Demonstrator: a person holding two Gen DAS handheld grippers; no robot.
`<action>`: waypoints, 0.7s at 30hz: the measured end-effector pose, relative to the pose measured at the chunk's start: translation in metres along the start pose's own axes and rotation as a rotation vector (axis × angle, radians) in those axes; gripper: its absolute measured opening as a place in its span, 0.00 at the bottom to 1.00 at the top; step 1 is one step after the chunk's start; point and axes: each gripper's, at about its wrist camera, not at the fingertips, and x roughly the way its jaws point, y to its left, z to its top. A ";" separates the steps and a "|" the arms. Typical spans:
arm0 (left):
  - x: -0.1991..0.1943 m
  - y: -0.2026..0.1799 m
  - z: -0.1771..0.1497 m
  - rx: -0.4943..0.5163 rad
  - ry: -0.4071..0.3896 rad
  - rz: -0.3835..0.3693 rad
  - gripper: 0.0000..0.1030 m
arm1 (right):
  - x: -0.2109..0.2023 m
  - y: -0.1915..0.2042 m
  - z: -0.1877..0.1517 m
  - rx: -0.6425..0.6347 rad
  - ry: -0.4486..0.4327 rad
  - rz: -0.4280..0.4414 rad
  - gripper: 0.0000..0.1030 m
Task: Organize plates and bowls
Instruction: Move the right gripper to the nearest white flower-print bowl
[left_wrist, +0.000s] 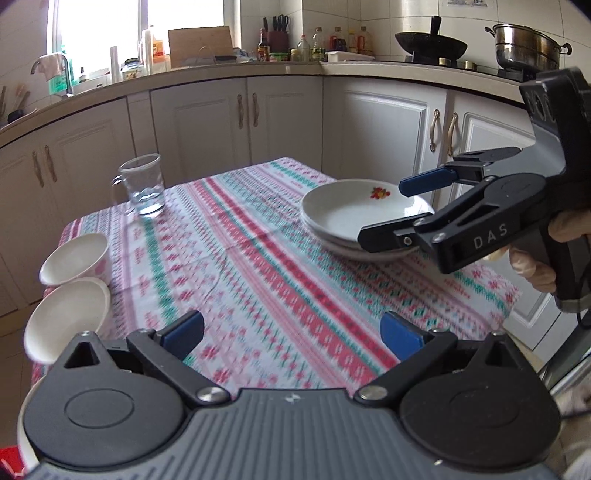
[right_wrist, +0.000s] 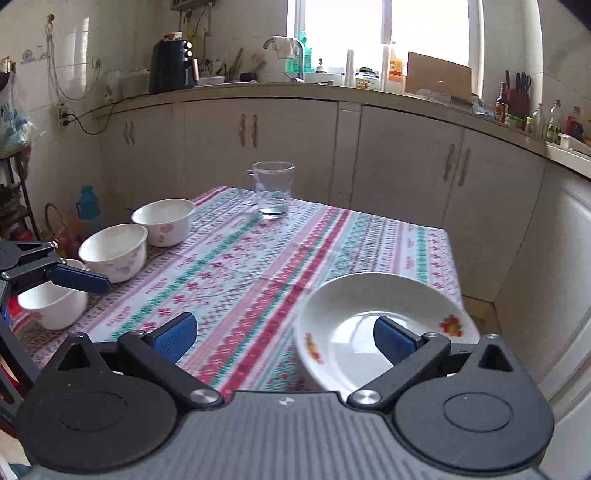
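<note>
Right gripper (left_wrist: 384, 214), held by a gloved hand (left_wrist: 535, 258), reaches in from 3 o'clock with jaws spread and empty over the near rim of the plates (left_wrist: 347, 218); left gripper (left_wrist: 291, 336) hangs level over the tablecloth (left_wrist: 258, 258) at 6 o'clock, jaws wide, grasping nothing. Count: two stacked plates at 3 o'clock in the left view, three bowls (right_wrist: 114, 251) along the 9 o'clock edge in the right view, one glass mug (right_wrist: 273, 188) at 12 o'clock.
</note>
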 end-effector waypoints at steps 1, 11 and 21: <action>-0.006 0.005 -0.004 -0.001 0.003 0.012 0.98 | 0.001 0.007 -0.002 -0.006 0.001 0.011 1.00; -0.051 0.063 -0.039 -0.049 0.032 0.101 0.98 | 0.025 0.075 -0.003 -0.095 0.028 0.143 1.00; -0.072 0.108 -0.071 -0.056 0.049 0.177 0.98 | 0.052 0.126 0.010 -0.155 0.067 0.227 1.00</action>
